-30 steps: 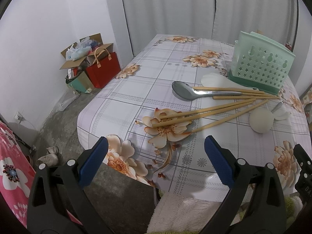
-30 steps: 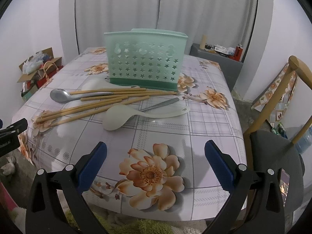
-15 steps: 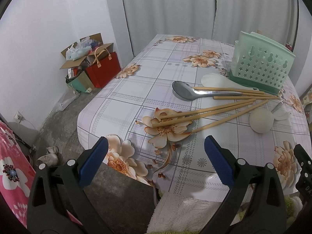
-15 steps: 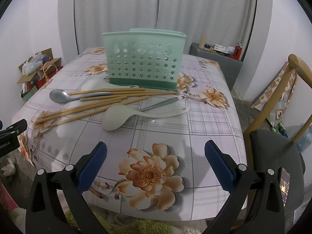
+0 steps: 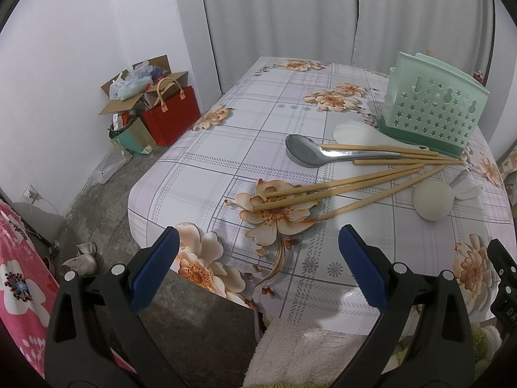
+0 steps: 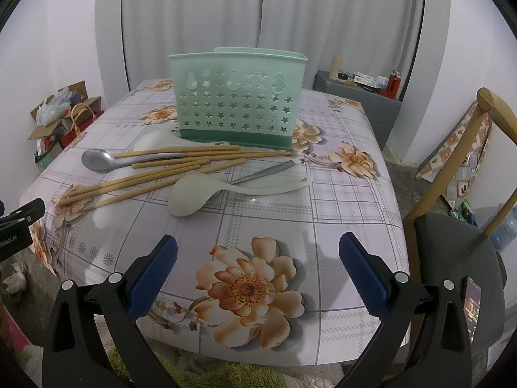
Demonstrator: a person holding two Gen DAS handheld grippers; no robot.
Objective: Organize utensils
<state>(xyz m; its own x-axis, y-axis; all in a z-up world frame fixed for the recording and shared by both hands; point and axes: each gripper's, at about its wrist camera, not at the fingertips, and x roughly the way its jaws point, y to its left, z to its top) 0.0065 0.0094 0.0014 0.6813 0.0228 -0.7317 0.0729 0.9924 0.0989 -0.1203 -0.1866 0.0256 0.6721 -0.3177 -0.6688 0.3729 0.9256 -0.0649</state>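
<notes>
Gripper (image 6: pixel 258 270) gaping, chopsticks (image 6: pixel 168 174) seemingly beyond.

Metal spoon (image 6: pixel 258 173): bowl hidden under the white ladle (image 6: pixel 206 192). Second white ladle (image 6: pixel 161 140): handle covered by chopsticks (image 6: pixel 181 165). Utensil holder (image 6: pixel 237 97): interior unseen. Shelf clutter (image 6: pixel 371 79): too small to identify.

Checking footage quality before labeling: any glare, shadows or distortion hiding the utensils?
Left wrist view: fisheye bends the table edges; chopsticks sharp, metal ladle shows mild sheen. Right wrist view: soft shadows beside the white rice paddle; green utensil holder clear, corners vignetted black.
</notes>
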